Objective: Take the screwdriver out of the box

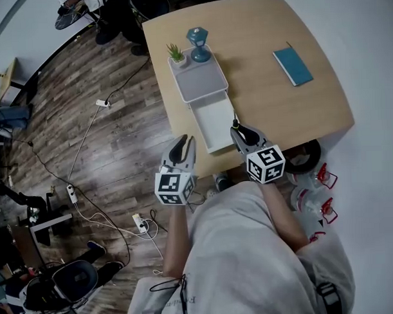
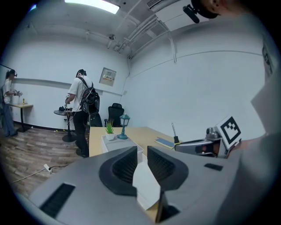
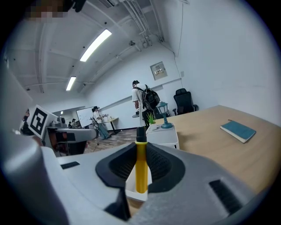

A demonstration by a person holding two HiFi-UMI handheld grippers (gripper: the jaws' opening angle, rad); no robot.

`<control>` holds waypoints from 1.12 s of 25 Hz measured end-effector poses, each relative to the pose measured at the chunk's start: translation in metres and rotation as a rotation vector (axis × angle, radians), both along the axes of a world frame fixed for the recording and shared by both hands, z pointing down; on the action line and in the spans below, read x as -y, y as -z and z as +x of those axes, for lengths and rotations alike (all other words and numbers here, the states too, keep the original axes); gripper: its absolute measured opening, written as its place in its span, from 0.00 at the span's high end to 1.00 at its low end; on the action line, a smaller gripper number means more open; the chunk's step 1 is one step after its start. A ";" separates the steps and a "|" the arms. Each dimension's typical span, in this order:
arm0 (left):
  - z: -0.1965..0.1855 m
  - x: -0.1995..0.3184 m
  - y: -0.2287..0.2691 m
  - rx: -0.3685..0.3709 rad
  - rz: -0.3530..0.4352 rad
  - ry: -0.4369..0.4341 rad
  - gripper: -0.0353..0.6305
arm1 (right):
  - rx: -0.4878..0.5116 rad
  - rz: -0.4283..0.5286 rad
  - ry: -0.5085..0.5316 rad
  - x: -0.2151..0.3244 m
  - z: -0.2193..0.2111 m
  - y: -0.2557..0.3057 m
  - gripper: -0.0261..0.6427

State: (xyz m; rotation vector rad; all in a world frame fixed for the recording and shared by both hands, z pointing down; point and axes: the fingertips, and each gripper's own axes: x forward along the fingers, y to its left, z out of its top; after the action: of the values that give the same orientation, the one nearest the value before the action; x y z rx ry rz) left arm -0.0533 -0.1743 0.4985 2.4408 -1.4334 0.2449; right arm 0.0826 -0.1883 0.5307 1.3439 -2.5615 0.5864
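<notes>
**Screwdriver in the right claw, clear of the drawer**

Right gripper (image 3: 141, 154) — jaws clamped on the yellow handle of the screwdriver (image 3: 141, 169), shaft pointing up. It hovered just beside the front corner of the pulled-out drawer (image 1: 211, 123) of the white box (image 1: 200, 82). Left gripper (image 2: 142, 154) — jaws narrowly apart, gripping nothing, near the drawer's other corner, off the table (image 1: 265, 99) edge. A blue notebook (image 1: 294, 65) lay well apart.

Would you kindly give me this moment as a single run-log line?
right gripper: shut on screwdriver, held upright | left gripper: open, empty | drawer: pulled out, looks empty
</notes>
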 end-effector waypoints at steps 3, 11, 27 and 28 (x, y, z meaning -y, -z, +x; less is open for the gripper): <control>-0.002 -0.011 -0.005 -0.007 -0.016 0.011 0.92 | -0.025 0.070 0.028 -0.012 -0.006 0.005 0.85; 0.000 -0.021 -0.009 -0.020 -0.036 0.006 0.94 | -0.022 0.102 0.057 -0.016 -0.016 0.012 0.85; 0.012 -0.013 -0.011 0.008 -0.034 -0.027 0.94 | 0.041 0.077 0.083 -0.004 -0.026 0.009 0.85; 0.010 -0.012 -0.010 0.009 -0.034 -0.020 0.94 | 0.045 0.076 0.084 -0.003 -0.027 0.010 0.85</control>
State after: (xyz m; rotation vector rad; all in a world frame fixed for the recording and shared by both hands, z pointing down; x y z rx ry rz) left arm -0.0437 -0.1622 0.5081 2.4309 -1.3975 0.2823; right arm 0.0553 -0.1849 0.5205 1.2530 -2.6869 0.5149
